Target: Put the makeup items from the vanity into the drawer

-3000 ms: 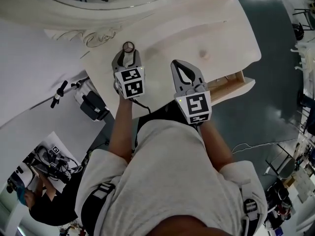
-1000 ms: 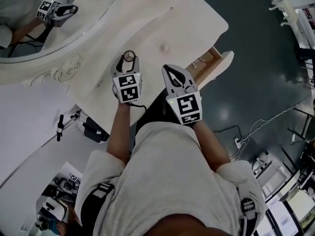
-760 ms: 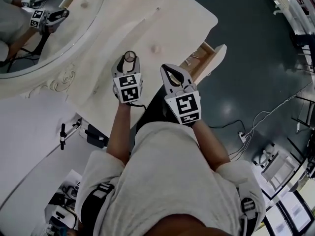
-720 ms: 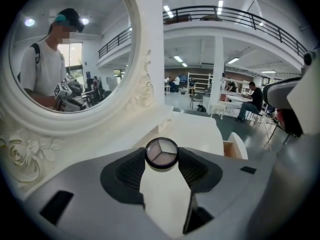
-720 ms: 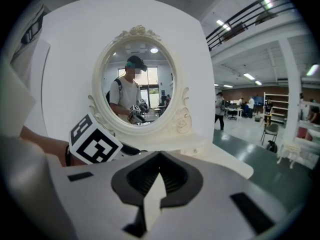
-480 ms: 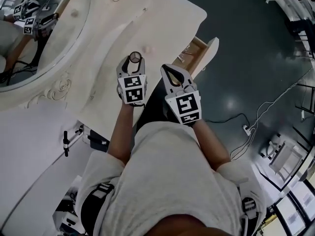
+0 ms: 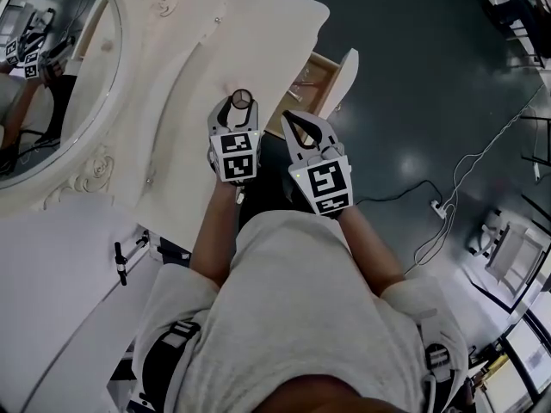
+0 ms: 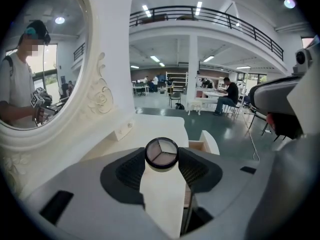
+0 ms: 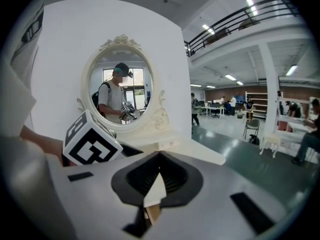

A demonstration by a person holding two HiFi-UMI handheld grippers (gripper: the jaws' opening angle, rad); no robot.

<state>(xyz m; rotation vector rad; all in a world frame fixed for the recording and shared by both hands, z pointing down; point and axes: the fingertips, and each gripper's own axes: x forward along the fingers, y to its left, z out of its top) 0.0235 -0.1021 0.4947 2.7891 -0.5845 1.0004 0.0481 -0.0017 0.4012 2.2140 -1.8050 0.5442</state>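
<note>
A small round compact [image 7: 242,99] with a three-part powder pan [image 8: 161,153] sits pinched between the pads of my left gripper [image 7: 240,103], which is shut on it. It hangs over the front edge of the white vanity top [image 7: 189,67], just left of the open wooden drawer [image 7: 315,77]. In the left gripper view the drawer [image 8: 201,145] shows just beyond the compact, to its right. My right gripper [image 7: 292,120] is beside the left one, in front of the drawer, shut with nothing in it. Its tips meet in the right gripper view [image 9: 159,158].
The oval mirror [image 7: 47,67] in its carved white frame stands at the left and reflects the person and both grippers. Dark glossy floor [image 7: 413,101] lies right of the vanity, with a cable [image 7: 448,200] across it. People and desks fill the hall behind.
Both grippers have travelled together along the vanity toward its right end. The open drawer now lies right in front of them. The compact stays in the left gripper.
</note>
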